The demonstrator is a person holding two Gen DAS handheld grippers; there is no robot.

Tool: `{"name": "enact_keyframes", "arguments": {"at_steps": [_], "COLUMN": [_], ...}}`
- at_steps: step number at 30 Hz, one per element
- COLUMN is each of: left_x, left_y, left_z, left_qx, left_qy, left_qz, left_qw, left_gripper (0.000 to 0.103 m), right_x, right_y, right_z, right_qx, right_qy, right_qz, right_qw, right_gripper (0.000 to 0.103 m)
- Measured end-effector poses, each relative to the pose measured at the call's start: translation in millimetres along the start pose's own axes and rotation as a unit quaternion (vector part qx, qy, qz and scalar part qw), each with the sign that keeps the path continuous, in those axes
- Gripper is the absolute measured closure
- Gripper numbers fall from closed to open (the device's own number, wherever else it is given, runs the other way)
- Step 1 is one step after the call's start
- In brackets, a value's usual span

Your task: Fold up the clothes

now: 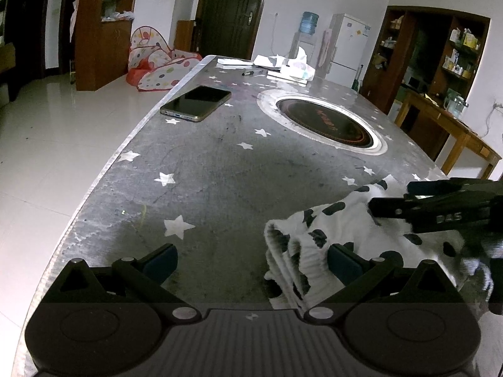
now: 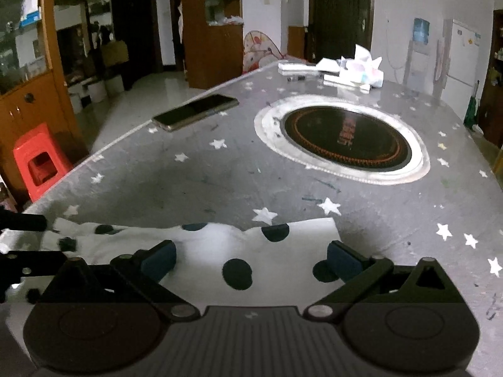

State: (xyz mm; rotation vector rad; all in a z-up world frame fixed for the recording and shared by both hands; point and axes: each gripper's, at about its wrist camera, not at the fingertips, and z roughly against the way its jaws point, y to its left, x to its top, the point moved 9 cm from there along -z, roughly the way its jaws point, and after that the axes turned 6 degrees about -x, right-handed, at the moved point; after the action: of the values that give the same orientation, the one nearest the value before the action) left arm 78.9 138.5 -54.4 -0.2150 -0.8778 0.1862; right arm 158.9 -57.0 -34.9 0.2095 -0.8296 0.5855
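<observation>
Right gripper (image 1: 380,209) marked "DAS", spotted garment (image 1: 339,235)

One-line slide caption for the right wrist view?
Open right gripper poised over a white black-dotted garment on the star-patterned table, with a phone and inset cooktop beyond.

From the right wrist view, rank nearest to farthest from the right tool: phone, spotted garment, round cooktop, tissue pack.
1. Spotted garment: directly under the right tool, between its open fingers.
2. Round cooktop: ahead, slightly right.
3. Phone: ahead left, by the table edge.
4. Tissue pack: far end of the table.
</observation>
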Motion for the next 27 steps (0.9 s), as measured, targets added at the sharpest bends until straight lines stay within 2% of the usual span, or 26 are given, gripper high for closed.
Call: {"name": "enact_keyframes", "arguments": {"at_steps": [5, 9, 17, 27], "left_x": [-0.6, -1.7, -3.4, -8.8], "left_y": [-0.7, -1.4, -10.0, -43.3], "left_z": [-0.7, -3.7, -7.4, -22.4], "left_qx": [0.003, 0.004, -0.001, -0.025], "left_qy": [0.001, 0.004, 0.014, 0.033], "left_qz": [0.0, 0.001, -0.011, -0.034], "left_qw": [1.0, 1.0, 0.9998, 0.9985], "left_gripper": [0.0, 0.0, 0.0, 0.0], "right_x": [-7.0, -22.1, -40.3, -55.5], "right_y": [15.4, 33.4, 24.0, -5.5], "right_z": [21.8, 25.7, 16.9, 25.3], "right_qx": [0.027, 0.056, 0.056, 0.039], "right_qy": [-0.013, -0.005, 0.019, 0.026], "right_qz": [0.032, 0.065, 0.055, 0.04], "right_qw": [0.999, 0.996, 0.997, 0.998], "right_gripper": [0.0, 0.0, 0.0, 0.0]}}
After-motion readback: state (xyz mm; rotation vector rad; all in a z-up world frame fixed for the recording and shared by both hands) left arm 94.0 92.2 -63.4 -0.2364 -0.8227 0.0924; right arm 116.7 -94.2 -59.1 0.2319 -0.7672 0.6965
